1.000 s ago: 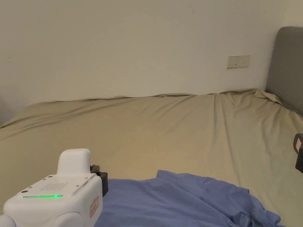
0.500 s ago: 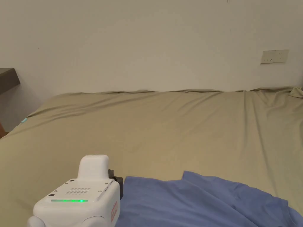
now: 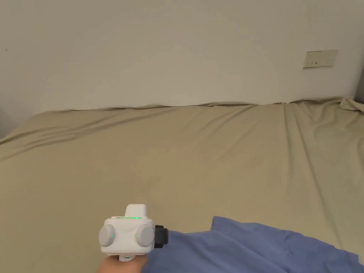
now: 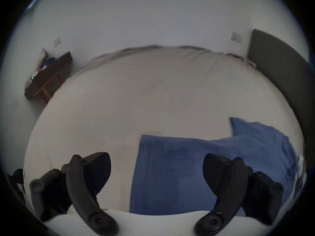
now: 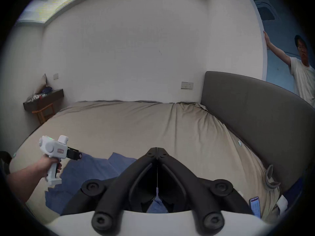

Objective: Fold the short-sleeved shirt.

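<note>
We see the blue shirt [image 4: 196, 171] lying spread on the tan bed sheet [image 3: 199, 160], near the edge of the bed closest to us, with a hemmed straight edge running between the jaws of our left gripper [image 4: 156, 173] and most of the cloth stretching away under and beyond the jaw that sits on the right of the left gripper view. Those jaws stand wide apart with nothing between their tips but the shirt's edge and bare sheet below them; they hold nothing. In the head view the left gripper [image 3: 160, 236] hovers at the shirt's [image 3: 249, 249] near corner, its dark tips just at the cloth's edge, and a hand [image 3: 122, 265] grips it from below. Our right gripper [image 5: 157, 150] has its jaws closed tip to tip; blue cloth shows low down behind them, but we cannot tell whether any of it is pinched. Ahead of those closed jaws the sheet runs to a grey headboard [image 5: 255, 113] on one side and a white wall [image 3: 160, 53] with a socket plate [image 3: 320, 58]. A dark shelf [image 5: 44, 98] hangs at the far corner, and a person in a white T-shirt [image 5: 301, 72] stands beyond the headboard.
</note>
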